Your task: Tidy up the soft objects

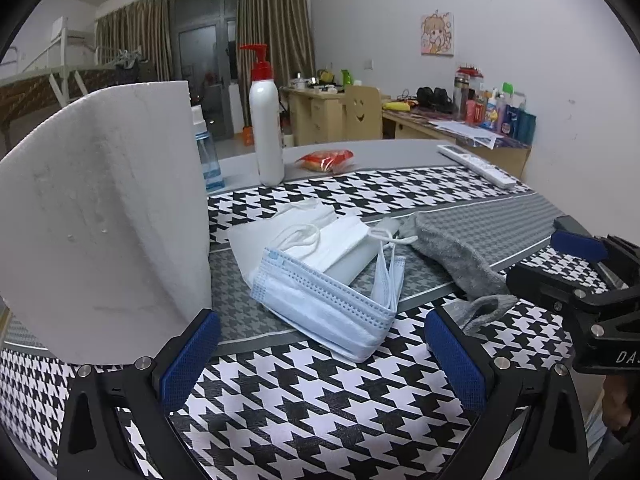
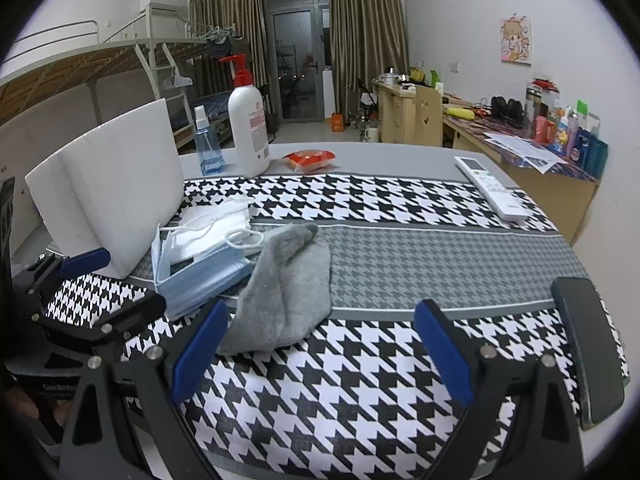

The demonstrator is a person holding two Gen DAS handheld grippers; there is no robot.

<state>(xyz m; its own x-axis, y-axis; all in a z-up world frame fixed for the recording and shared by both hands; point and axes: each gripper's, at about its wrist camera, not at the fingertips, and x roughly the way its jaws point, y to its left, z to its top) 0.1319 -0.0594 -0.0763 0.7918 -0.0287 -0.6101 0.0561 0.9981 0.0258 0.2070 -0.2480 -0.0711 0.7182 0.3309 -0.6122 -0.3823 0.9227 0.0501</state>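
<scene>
Fingers (image 1: 192, 360) of the left gripper (image 1: 320, 356) and those of the right gripper (image 2: 320, 348) stand spread wide, empty, above the houndstooth surface (image 2: 360, 392). A blue mask (image 1: 320, 304) lies crumpled atop white masks (image 1: 336, 240), beside a limp grey sock (image 2: 284, 280). Only the right view shows the dark phone (image 2: 588, 352) at the surface's edge.

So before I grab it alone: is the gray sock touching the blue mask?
Cannot tell. In the right wrist view the gray sock overlaps the blue mask edge, but neither view plainly shows contact or gap.
</scene>
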